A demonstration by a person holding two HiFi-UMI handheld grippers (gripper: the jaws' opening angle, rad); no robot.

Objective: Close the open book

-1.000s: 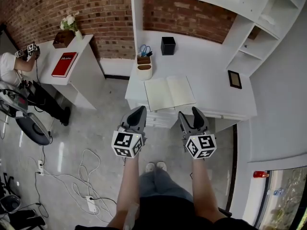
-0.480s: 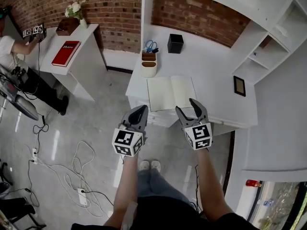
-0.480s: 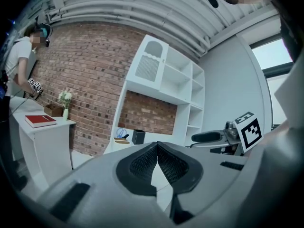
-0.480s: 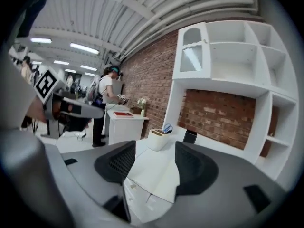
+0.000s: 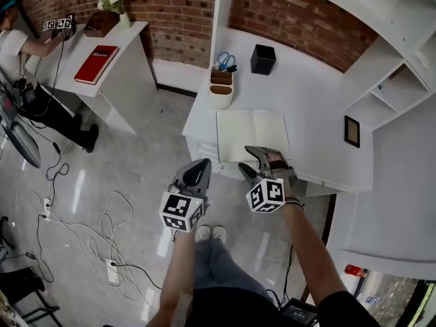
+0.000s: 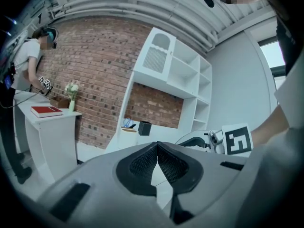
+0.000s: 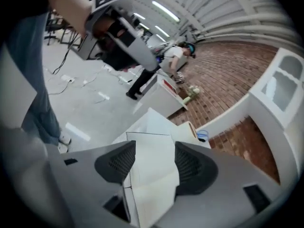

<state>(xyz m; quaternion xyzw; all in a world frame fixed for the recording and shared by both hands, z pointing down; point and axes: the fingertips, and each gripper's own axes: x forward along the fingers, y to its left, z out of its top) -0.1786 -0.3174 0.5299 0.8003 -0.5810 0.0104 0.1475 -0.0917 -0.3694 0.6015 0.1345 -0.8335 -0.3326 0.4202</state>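
Book (image 5: 252, 135), open and flat with both blank pages up, lies at the near edge of the white desk (image 5: 306, 90); everything else is placed from it.

Nearest, well short of the book and off to its left, the left gripper (image 5: 199, 165) hangs over the floor, clear of the desk. The left gripper view shows its jaws pressed tip to tip with nothing between them.

Next, the right gripper (image 5: 251, 159) is turned on its side above the book's near edge, by the right-hand page. Its jaws stand wide apart, and the right gripper view shows the pale pages through the gap. Whether a pad touches paper cannot be told.

Just beyond the book's far left corner stands a beige pot (image 5: 221, 97), with a brown holder of blue-handled scissors (image 5: 225, 60) behind it. Farther back, a black box (image 5: 263, 58) sits near the brick wall. Right of the book is a small dark-framed picture (image 5: 351, 131).

Far to the book's left, a separate white table (image 5: 129, 53) carries a red book (image 5: 95, 54) and flowers (image 5: 112, 0).
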